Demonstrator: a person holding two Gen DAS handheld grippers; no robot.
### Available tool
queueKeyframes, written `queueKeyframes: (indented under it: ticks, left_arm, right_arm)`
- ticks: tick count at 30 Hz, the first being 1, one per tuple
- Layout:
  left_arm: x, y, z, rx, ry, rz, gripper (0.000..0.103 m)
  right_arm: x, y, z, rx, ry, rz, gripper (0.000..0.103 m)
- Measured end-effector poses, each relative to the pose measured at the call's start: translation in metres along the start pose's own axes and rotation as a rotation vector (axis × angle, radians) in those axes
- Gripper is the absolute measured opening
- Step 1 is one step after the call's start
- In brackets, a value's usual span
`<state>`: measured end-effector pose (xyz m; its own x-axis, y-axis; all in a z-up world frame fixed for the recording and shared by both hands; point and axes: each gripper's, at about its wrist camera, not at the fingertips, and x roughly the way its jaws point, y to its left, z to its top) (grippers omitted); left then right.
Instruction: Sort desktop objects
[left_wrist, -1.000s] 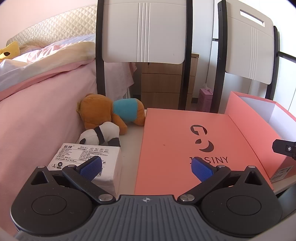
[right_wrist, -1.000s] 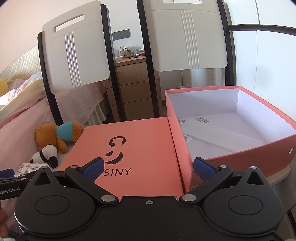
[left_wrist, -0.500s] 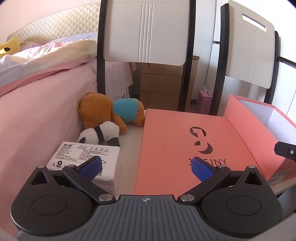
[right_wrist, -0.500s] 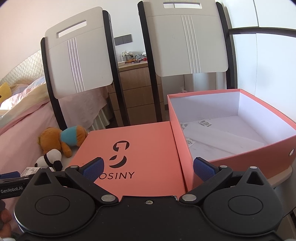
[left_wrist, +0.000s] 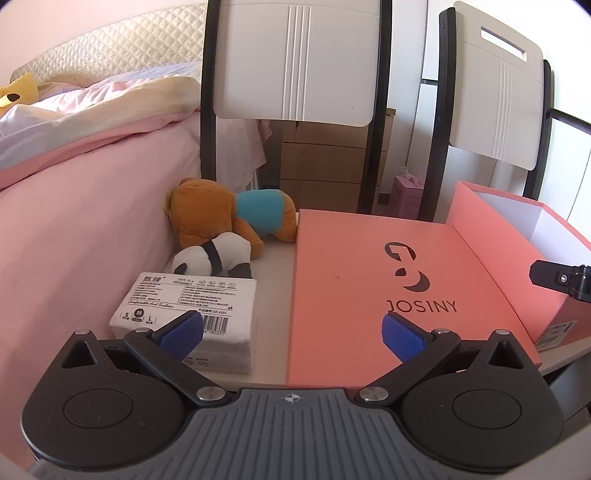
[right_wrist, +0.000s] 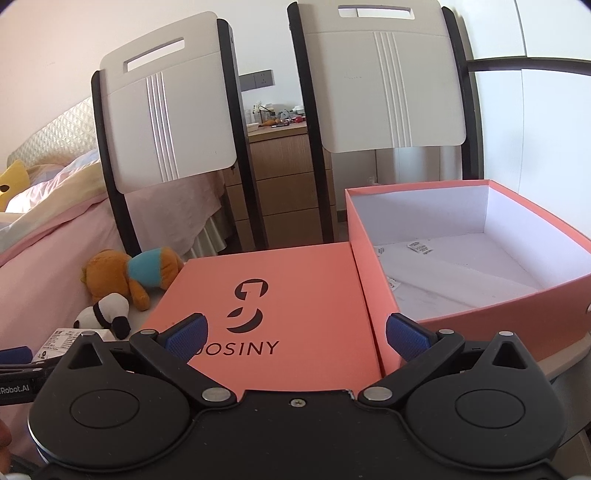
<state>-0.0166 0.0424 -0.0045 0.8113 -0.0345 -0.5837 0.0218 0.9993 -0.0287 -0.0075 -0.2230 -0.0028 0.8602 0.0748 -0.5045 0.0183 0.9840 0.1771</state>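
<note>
Fingers of the left gripper (left_wrist: 291, 334) and right gripper (right_wrist: 295, 338) are gaping wide, holding nothing, hovering over the flat coral-pink cardboard lid (right_wrist: 280, 306) lying on the bench (left_wrist: 271, 314)

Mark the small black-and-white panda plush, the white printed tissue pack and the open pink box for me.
Panda plush (left_wrist: 218, 254): left wrist view, white body.
Tissue pack (left_wrist: 192, 295): left wrist view, printed top face.
Open pink box (right_wrist: 491, 332): right wrist view, front outer wall.

2 low wrist views facing the chairs, both sharing the pink lid (left_wrist: 388, 280) (right_wrist: 280, 314), seemingly close.
</note>
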Motion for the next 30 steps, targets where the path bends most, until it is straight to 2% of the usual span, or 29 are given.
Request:
queueKeyframes:
  ticks: [5, 9, 12, 20, 26, 30]
  left_arm:
    - [-0.004, 0.016, -0.004, -0.019, -0.007, 0.041, 0.103]
    - [-0.005, 0.027, -0.009, -0.043, 0.008, 0.056, 0.103]
    - [-0.006, 0.031, -0.008, -0.052, 0.006, 0.050, 0.103]
    - [-0.003, 0.036, -0.010, -0.074, 0.028, 0.027, 0.103]
    - [-0.004, 0.036, -0.012, -0.070, 0.032, 0.003, 0.103]
    - [-0.001, 0.034, -0.013, -0.046, 0.044, 0.003, 0.103]
  right_arm:
    - [0.009, 0.021, 0.004, -0.055, -0.021, 0.092, 0.103]
    - [0.024, 0.035, 0.015, -0.093, 0.019, 0.347, 0.103]
    - [0.038, 0.050, 0.025, -0.136, 0.063, 0.471, 0.103]
    - [0.066, 0.109, 0.063, -0.404, -0.070, 0.621, 0.103]
    - [0.117, 0.138, 0.085, -0.448, 0.035, 0.783, 0.103]
    - [0.150, 0.152, 0.073, -0.476, 0.173, 0.851, 0.103]
